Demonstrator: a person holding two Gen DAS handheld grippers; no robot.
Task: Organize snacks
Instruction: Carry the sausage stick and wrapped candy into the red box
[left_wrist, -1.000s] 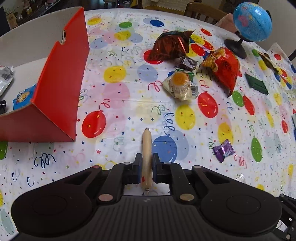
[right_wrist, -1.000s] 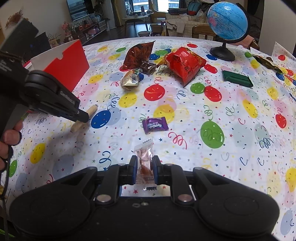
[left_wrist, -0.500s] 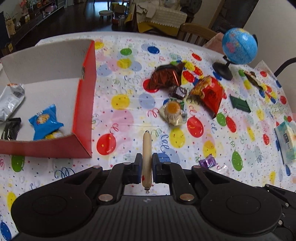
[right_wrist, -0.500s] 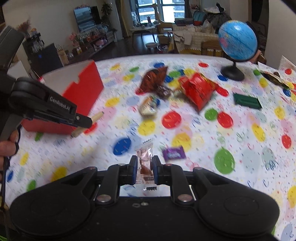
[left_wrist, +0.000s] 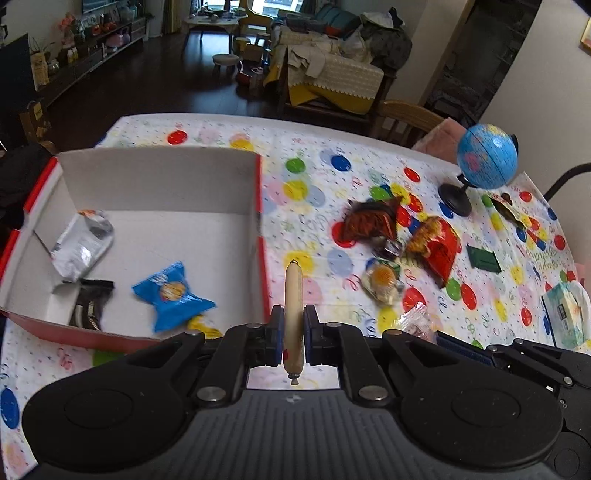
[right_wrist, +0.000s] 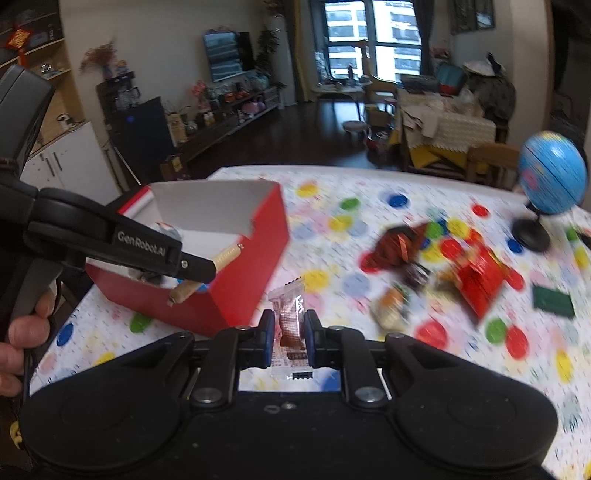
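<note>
1. The left gripper (left_wrist: 293, 334) is pinching the sausage stick (left_wrist: 293, 295) between its blue pads, the stick's long axis running straight forward along the fingers, its far tip pointing away over the tablecloth (left_wrist: 317, 184).

2. The red box (left_wrist: 258, 258) lies to the left of those jaws. In the left wrist view the stick sits just to the right of the box's right wall, not yet over the white floor inside.

3. Already in the box: a blue packet (left_wrist: 170, 293), a silver pouch (left_wrist: 81, 243) and a dark wrapper (left_wrist: 88, 306). The bare floor behind the blue packet looks like the roomiest landing spot.

4. The right gripper (right_wrist: 290, 336) is clamped on a clear-wrapped brown snack (right_wrist: 290, 317), held upright. From this view the box (right_wrist: 255, 273) sits ahead and to the left.

5. The right wrist view shows the left gripper (right_wrist: 201, 267) from the side, its stick (right_wrist: 227, 254) angled up across the box's near corner. So the left hand is the nearer one and seems due to drop first.

6. The move should turn on a short shift leftward past the wall, then a release. The risk is the long stick catching the wall's edge and tipping outside.

7. More snacks wait to the right, near the globe (left_wrist: 485, 157).
</note>
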